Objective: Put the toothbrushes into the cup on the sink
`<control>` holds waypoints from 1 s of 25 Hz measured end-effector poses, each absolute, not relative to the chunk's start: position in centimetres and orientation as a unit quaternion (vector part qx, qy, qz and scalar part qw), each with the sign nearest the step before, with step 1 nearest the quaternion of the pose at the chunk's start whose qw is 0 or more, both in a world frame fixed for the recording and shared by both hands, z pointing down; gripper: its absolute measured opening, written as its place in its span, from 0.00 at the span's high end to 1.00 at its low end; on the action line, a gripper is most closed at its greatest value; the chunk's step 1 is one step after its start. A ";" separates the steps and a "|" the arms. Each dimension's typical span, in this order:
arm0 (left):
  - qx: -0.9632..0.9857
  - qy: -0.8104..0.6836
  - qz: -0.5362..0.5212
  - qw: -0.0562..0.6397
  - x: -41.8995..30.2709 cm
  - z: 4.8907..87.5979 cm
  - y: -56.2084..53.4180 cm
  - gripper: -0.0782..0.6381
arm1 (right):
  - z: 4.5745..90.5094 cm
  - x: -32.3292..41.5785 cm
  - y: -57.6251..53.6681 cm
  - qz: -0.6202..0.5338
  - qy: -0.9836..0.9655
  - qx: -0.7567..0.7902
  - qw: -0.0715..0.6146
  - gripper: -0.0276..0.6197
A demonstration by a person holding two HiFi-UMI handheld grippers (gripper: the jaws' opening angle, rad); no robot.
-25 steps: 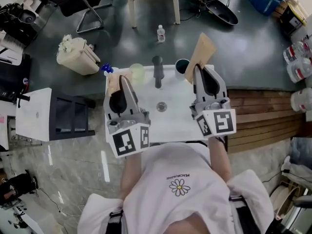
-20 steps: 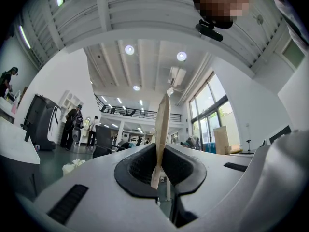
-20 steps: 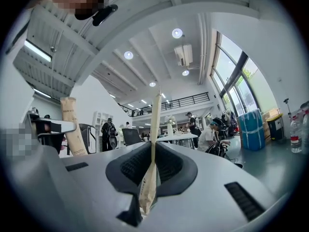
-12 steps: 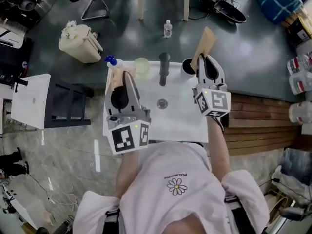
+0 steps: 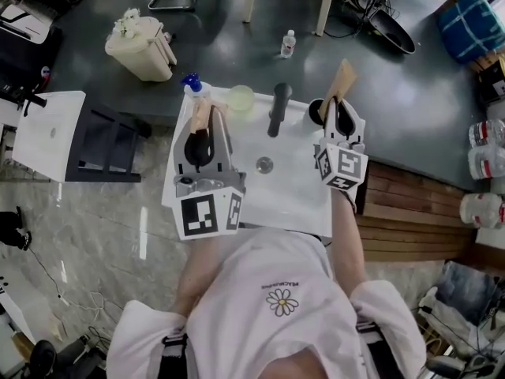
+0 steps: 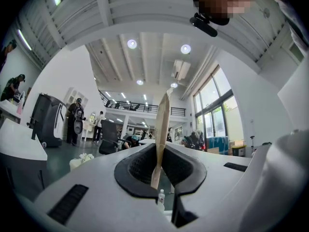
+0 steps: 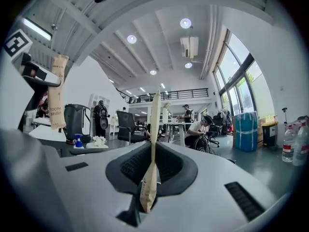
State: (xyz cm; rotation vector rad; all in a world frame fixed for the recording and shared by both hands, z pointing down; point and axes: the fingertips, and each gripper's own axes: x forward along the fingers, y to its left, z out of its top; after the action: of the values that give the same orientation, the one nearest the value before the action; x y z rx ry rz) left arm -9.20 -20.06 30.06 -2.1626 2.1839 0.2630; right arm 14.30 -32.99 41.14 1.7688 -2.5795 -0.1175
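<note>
Over at the far left stand a cream plastic waste bin and a white side table, both apart from the white rectangular sink. At the sink's back left corner sits a blue-capped bottle.

Just beside it is the left gripper. Its jaws are pressed close on a flat tan paper-wrapped toothbrush packet, which stands upright between the pads over the sink's left side. A pale green translucent cup rests on the back rim just right of that packet, with nothing in it. The black faucet rises at the back middle.

Further right a dark round cup sits on the back rim, partly hidden by the right gripper. This gripper's jaws pinch a second tan paper-wrapped toothbrush packet, held edge-on, its upper end reaching past the sink's rear edge just beside the dark cup. Neither packet is inside a cup.
</note>
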 end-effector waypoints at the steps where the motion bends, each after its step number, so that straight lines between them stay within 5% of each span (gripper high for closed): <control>1: -0.702 0.707 0.085 0.027 -9.2 30.1 -20.1 0.84 | 41.5 14.4 -33.0 -0.036 -0.824 0.566 0.008 0.91; 25: -0.702 0.707 0.080 0.017 -9.1 30.8 -19.9 0.84 | 46.3 14.8 -32.3 0.001 -0.819 0.571 0.054 0.91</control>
State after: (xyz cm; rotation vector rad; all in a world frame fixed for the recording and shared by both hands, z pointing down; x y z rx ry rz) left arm -9.13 -19.86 30.84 -2.1834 2.1978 0.2501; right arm 14.84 -32.35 46.31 1.7342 -2.4879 0.0016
